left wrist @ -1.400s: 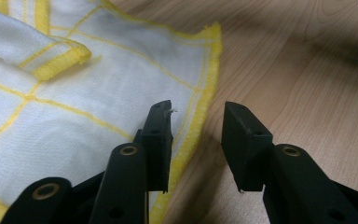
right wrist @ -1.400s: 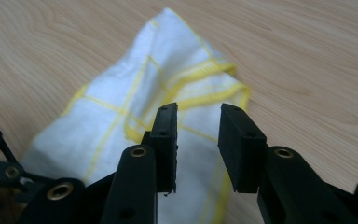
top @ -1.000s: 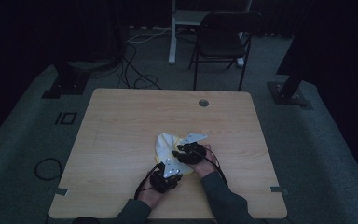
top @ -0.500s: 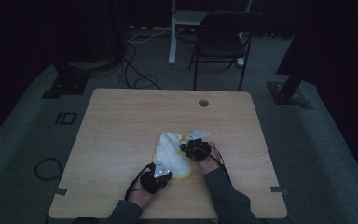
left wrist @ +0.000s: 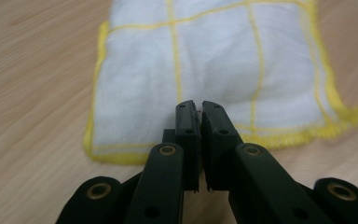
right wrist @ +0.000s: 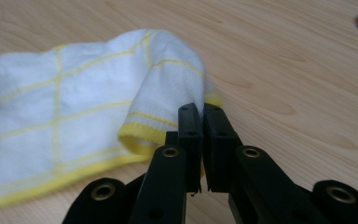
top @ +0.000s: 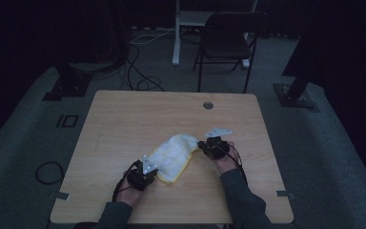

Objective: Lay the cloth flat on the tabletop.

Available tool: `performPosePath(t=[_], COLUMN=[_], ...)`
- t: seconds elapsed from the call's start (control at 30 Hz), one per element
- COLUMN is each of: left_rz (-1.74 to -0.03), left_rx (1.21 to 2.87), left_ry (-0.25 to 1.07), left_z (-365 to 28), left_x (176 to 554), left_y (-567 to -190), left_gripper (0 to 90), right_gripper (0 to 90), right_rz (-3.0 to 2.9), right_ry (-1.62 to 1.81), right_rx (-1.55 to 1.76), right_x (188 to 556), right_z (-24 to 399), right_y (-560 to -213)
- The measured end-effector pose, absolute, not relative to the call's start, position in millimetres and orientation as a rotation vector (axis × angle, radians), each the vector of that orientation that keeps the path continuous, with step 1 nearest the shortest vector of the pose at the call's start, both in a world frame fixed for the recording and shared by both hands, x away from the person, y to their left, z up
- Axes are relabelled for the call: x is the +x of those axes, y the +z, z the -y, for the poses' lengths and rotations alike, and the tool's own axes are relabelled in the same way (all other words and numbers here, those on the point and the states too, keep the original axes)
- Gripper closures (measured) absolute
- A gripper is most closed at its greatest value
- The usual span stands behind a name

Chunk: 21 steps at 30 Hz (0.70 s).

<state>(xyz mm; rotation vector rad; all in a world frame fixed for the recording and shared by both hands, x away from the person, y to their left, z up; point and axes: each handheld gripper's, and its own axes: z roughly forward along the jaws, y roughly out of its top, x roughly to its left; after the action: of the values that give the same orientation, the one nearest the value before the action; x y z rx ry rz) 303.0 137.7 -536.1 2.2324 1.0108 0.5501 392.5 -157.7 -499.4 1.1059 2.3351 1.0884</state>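
A white dishcloth with yellow grid lines and yellow hem (top: pixel 175 157) lay stretched diagonally across the lower middle of the wooden surface (top: pixel 124 119) in the high view, pulled between two hand-held tools. The left claw (top: pixel 148 168), at the cloth's lower left end, was clenched on the cloth's near edge, its jaws having just closed; in the left gripper view the claw (left wrist: pixel 196 108) showed its black jaws pressed almost together at the middle of the frame, with the cloth (left wrist: pixel 214 60) spread flat above them and its yellow border running along the bottom edge. The right claw (top: pixel 204 144), at the cloth's upper right end, was likewise clamped on the fabric, its jaws also having just closed; the right gripper view showed that claw (right wrist: pixel 199 112) pinching a rolled, yellow-hemmed corner, while the rest of the cloth (right wrist: pixel 74 93) draped toward the left of the frame. A round cable hole (top: pixel 208 105) sat near the surface's far edge. Beyond the surface, at the top of the high view, stood a dark folding chair (top: pixel 228 38).
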Motion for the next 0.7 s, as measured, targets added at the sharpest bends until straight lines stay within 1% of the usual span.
performPosePath(t=[0.2, 0.27, 0.33, 0.5, 0.7], left_rz=[-1.044, -1.055, -1.036, -0.917, -0.766], left_rx=[2.232, 2.22, 2.196, 2.18, 2.228], left_ry=[0.568, 0.563, 0.54, 0.505, 0.484], left_z=[-139.5, -138.8, -137.4, -118.0, -80.9], left_x=[305.8, 305.7, 304.5, 301.6, 306.8], left_y=[-535.0, -533.6, -530.2, -521.3, -518.9], left_gripper=[84.8, 82.2, 77.6, 68.0, 63.6], right_gripper=[87.4, 87.4, 87.4, 87.4, 87.3], right_rz=[-2.307, -2.301, -2.303, -2.304, -2.307], right_ry=[1.067, 1.072, 1.072, 1.072, 1.071], right_rx=[1.148, 1.159, 1.154, 1.156, 1.156], right_x=[395.6, 396.2, 396.0, 396.6, 396.9], right_z=[170.7, 172.4, 172.1, 170.3, 170.3], right_y=[-499.6, -499.8, -499.8, -501.0, -501.2])
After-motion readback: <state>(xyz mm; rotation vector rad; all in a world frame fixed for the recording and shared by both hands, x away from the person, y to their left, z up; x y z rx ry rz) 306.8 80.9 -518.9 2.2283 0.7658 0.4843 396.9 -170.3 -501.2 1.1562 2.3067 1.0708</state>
